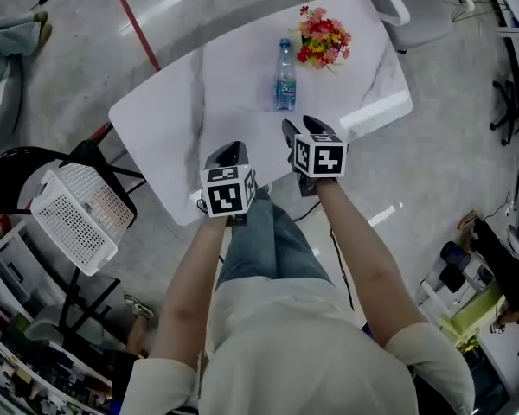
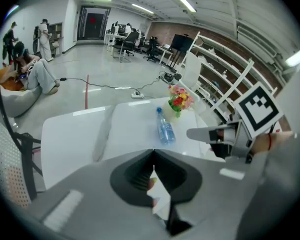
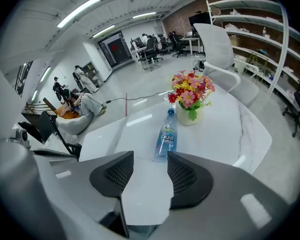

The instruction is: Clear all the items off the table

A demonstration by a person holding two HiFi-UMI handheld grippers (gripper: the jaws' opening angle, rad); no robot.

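A clear water bottle (image 1: 285,76) with a blue cap and label stands on the white marble table (image 1: 182,119). Behind it is a white vase of red, pink and yellow flowers (image 1: 323,40). My left gripper (image 1: 233,151) hovers over the table's near edge, its jaws shut with nothing between them (image 2: 153,153). My right gripper (image 1: 293,131) is beside it, just short of the bottle. Its jaws are open (image 3: 150,156), and the bottle (image 3: 166,136) stands beyond the gap, with the flowers (image 3: 190,95) further back. The left gripper view shows the bottle (image 2: 165,128) and flowers (image 2: 180,99) ahead.
A white perforated basket (image 1: 78,214) rests on a black chair (image 1: 13,175) left of the table. A white chair (image 1: 415,15) stands at the table's far right. People sit and stand far back on the floor (image 2: 32,71).
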